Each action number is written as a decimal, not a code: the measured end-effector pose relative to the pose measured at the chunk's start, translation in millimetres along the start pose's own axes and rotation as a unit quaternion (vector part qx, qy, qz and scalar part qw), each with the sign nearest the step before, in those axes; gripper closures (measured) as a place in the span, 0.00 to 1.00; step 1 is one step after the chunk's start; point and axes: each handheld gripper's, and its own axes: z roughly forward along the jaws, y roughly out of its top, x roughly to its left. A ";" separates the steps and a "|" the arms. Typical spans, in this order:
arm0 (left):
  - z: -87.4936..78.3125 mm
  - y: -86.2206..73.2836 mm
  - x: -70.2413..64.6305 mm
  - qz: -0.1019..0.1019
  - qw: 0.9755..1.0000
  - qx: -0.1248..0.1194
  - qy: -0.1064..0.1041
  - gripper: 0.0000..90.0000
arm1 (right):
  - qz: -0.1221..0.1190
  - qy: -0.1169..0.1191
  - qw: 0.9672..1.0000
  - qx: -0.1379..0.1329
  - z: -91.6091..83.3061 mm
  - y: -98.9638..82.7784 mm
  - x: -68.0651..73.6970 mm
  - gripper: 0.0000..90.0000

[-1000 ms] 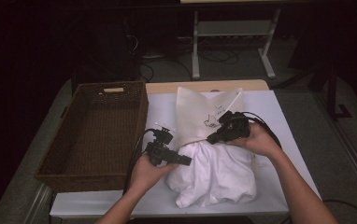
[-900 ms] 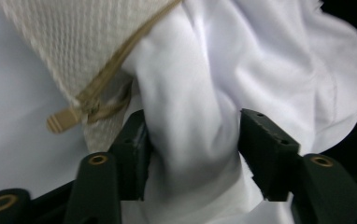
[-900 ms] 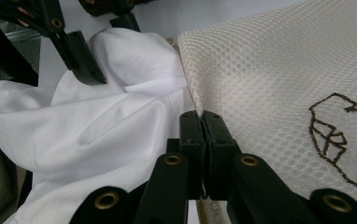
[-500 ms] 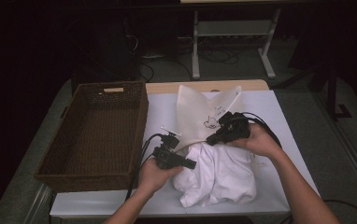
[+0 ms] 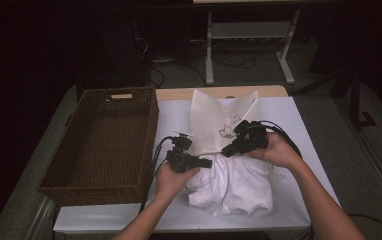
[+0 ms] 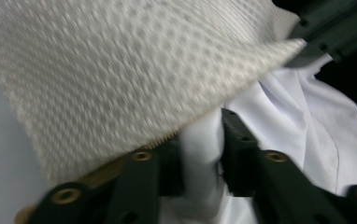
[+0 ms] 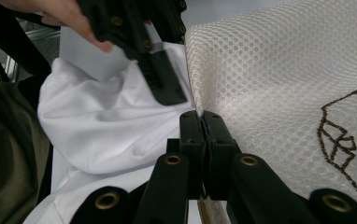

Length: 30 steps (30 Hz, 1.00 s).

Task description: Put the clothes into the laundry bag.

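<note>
A cream mesh bag (image 5: 214, 115) with a dark stitched drawing lies on the table, its mouth toward the person. A crumpled white garment (image 5: 234, 185) lies at that mouth. My right gripper (image 5: 226, 152) is shut on the bag's edge (image 7: 284, 70); the right gripper view has its jaws (image 7: 201, 116) pinched together on the mesh. My left gripper (image 5: 206, 162) points right at the garment's left side, just under the bag's rim (image 6: 120, 70). Its jaws (image 6: 200, 140) have just been opening, and a bunched fold of white cloth (image 6: 307, 130) still fills the gap, touching both pads.
A dark wicker basket (image 5: 149, 135) stands on the left of the white-covered table (image 5: 304, 130), close to my left hand. Black cables trail from both grippers. Beyond the table's far edge are a dark floor and a metal stand.
My left gripper has edged to the right, onto the garment's left side under the bag's mouth. The right hand and the bag edge it holds have stayed put.
</note>
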 end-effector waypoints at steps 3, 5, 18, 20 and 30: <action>-6.7 -3.0 -3.5 0.020 0.999 0.025 0.015 0.64 | -0.003 -0.003 1.000 0.001 1.2 0.6 0.3 0.97; -14.1 -5.4 -4.1 0.027 0.999 0.033 0.021 0.60 | 0.000 -0.005 1.000 0.001 0.9 -0.3 0.3 0.97; -33.0 -26.1 -11.2 0.048 0.997 0.042 0.041 0.54 | 0.012 -0.016 1.000 -0.008 -5.1 -4.7 -6.5 0.97; -27.9 -28.4 -12.0 0.050 0.997 0.049 0.045 0.62 | 0.011 -0.016 1.000 -0.008 -4.7 -4.6 -6.6 0.97; -1.8 -16.9 -12.9 0.046 0.998 0.035 0.016 0.90 | 0.005 -0.015 1.000 -0.006 0.7 -0.6 -4.3 0.97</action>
